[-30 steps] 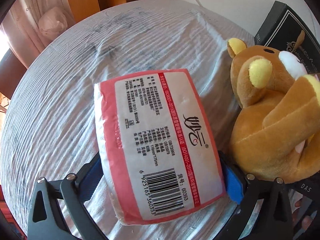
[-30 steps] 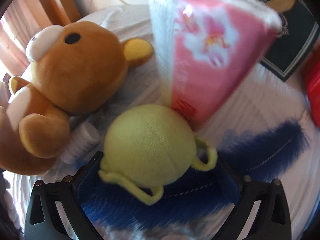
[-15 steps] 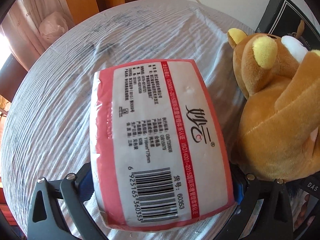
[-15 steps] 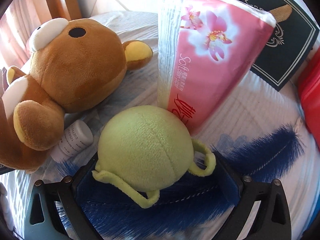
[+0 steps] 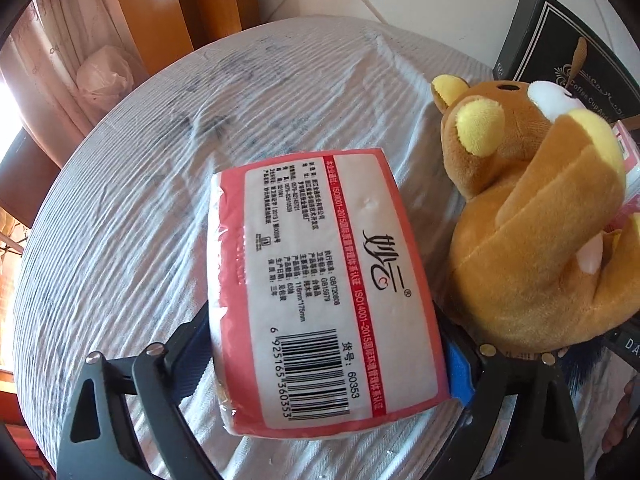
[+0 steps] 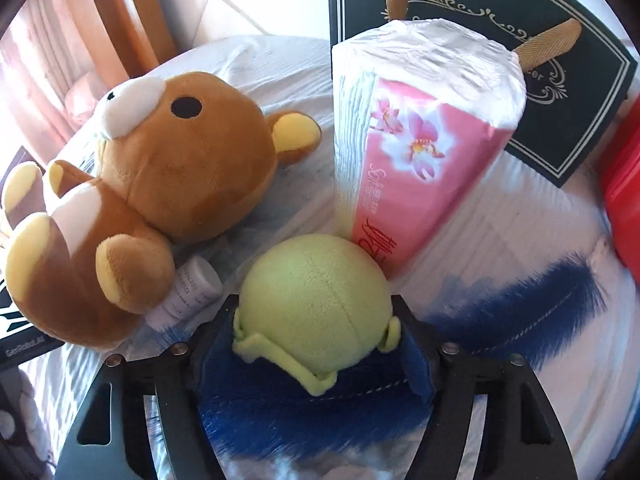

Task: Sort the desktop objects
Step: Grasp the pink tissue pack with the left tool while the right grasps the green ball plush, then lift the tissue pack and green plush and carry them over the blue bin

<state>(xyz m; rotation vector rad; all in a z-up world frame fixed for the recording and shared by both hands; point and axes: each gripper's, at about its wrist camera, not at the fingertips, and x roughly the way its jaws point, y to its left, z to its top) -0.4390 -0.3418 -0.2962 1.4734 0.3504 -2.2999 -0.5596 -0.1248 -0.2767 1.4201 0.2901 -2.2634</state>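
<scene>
White ribbed cloth covers the round table (image 5: 132, 216), with open room across the upper left of the left wrist view up to its curved edge. Left gripper (image 5: 328, 344): jaws clamped on a tissue pack (image 5: 320, 280), barcode up; brown bear (image 5: 532, 220) just right. Right gripper (image 6: 316, 328): jaws holding a green plush ball (image 6: 316, 304). Only the right view shows a second tissue pack (image 6: 416, 152) upright, a small bottle (image 6: 188, 292) partly hidden under the bear, and a blue feather (image 6: 520, 312).
</scene>
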